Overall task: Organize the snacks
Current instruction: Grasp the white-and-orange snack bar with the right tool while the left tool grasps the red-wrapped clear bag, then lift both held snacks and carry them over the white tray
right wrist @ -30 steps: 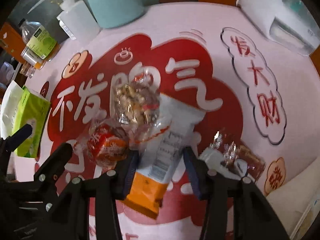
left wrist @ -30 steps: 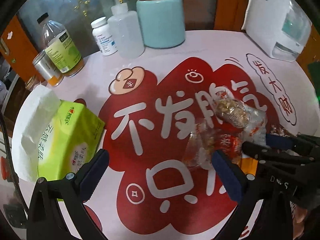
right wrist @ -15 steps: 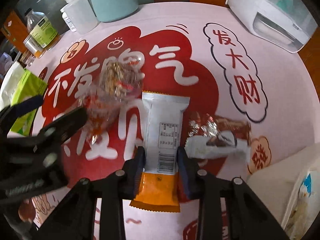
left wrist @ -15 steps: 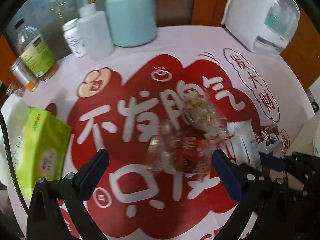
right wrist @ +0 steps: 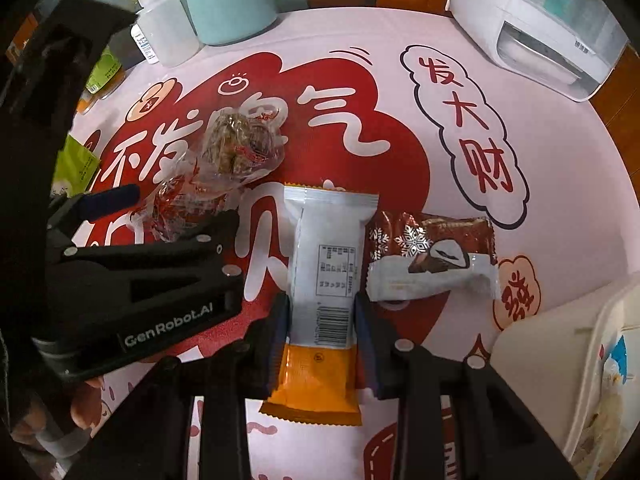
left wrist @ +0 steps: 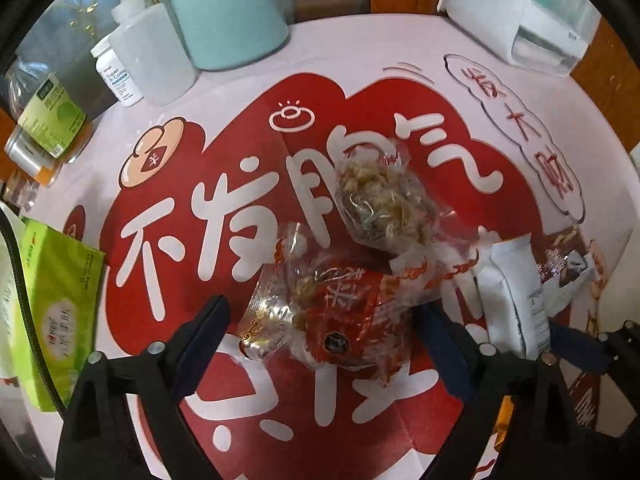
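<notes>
1. Since a second ago, the right hand-held gripper (right wrist: 322, 316) has closed its jaws onto the white-and-orange snack packet (right wrist: 326, 264), and the left hand-held gripper (left wrist: 320, 332) has come down over the red-wrapped snack (left wrist: 340, 320).
2. Nearest in the right wrist view, the right hand-held gripper's pads press both long edges of the packet, just above its orange end.
3. The left hand-held gripper's jaws are closing with the red-wrapped snack between them; the pads stand apart from it on either side.
4. Just right of the packet lies a brown-and-white snack wrapper (right wrist: 432, 252), flat on the table (right wrist: 360, 32).
5. Just beyond the red-wrapped snack, touching it, sits a clear bag of pale shredded snack (left wrist: 384, 200).
6. At the left edge is a green tissue pack (left wrist: 56, 304).
7. Along the far edge stand a green-labelled bottle (left wrist: 48, 116), a small white pill bottle (left wrist: 118, 78), a squeeze bottle (left wrist: 150, 60) and a teal canister (left wrist: 228, 16); a white appliance (right wrist: 536, 28) occupies the far right corner.
</notes>
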The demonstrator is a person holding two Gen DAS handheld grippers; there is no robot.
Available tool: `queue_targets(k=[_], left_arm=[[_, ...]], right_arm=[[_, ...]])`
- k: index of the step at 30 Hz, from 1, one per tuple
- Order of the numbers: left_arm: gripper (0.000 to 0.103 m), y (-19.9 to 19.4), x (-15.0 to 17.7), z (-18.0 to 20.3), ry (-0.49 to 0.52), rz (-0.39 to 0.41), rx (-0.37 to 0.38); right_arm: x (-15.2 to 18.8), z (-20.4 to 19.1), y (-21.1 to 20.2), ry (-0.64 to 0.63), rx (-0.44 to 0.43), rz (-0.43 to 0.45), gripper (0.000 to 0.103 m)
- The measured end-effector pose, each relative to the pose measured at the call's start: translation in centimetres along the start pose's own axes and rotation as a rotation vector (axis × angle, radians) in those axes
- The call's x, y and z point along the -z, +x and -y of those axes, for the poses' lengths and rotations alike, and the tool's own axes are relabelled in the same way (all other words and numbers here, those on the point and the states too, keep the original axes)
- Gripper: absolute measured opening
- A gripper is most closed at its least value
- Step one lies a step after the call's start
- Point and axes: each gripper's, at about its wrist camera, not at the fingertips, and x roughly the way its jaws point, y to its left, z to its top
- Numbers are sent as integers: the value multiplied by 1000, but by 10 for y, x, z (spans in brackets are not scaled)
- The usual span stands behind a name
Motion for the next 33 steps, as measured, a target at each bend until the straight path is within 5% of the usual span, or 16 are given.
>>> queue_targets(k=[6, 8, 17, 24, 33], left_arm=[[79, -2, 7, -9, -30, 20, 28], [61, -8, 10, -9, -20, 39, 31], [44, -24, 25, -8, -25, 59, -6], [43, -77, 54, -21, -45, 140, -6], [42, -183, 124, -40, -140, 234, 52]], right_arm=[[1, -2, 1, -2, 9, 2, 33], [1, -3, 1, -1, 12, 3, 33], [0, -6, 1, 3, 8, -2, 32], [2, -21, -26, -11, -32, 30, 32], [37, -36, -113, -50, -157, 148, 32]])
